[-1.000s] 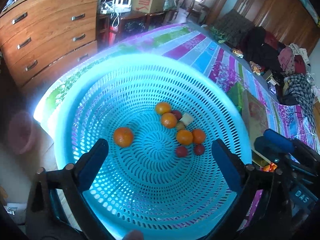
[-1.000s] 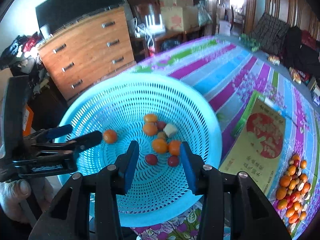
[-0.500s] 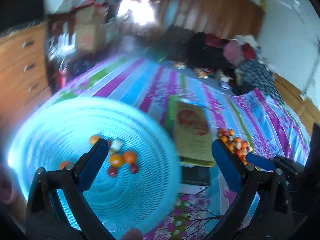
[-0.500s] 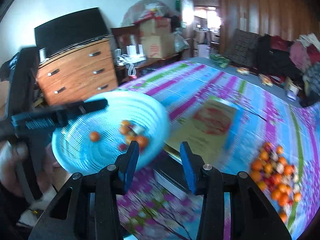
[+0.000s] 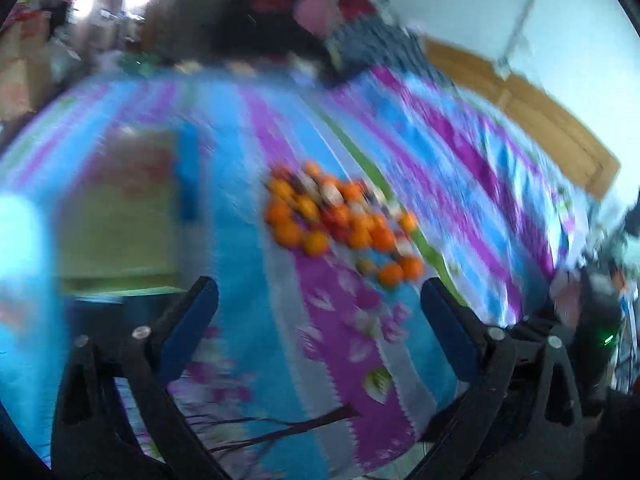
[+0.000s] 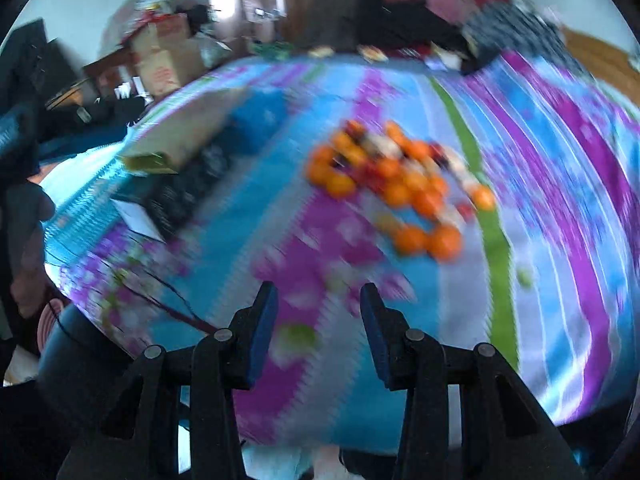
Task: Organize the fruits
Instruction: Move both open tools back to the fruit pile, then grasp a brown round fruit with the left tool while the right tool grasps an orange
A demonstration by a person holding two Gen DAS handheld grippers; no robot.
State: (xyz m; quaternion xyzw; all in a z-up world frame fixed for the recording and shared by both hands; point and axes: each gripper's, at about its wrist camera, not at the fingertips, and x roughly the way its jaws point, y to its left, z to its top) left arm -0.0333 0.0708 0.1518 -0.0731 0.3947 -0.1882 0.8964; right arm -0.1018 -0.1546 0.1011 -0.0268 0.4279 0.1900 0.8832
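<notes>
Both views have swung off the blue basket onto the fruit pile (image 5: 340, 220) at 12 o'clock on the bed (image 5: 248, 280), so the left gripper (image 5: 318, 308), empty and closing, and the empty, part-open right gripper (image 6: 318, 320) look set to pick next.

Motion-blurred fruit pile (image 5: 340, 216), single fruits indistinct; basket (image 5: 20, 240) edge-cropped

bed (image 6: 560, 184) w/ striped floral sheet; fruit pile (image 6: 396, 176) mid-sheet, flat yellowish bag (image 5: 116, 208) and dark box (image 6: 180, 192) nearby

closing left gripper (image 5: 318, 312) empty, fruit pile (image 5: 340, 216) beyond.
</notes>
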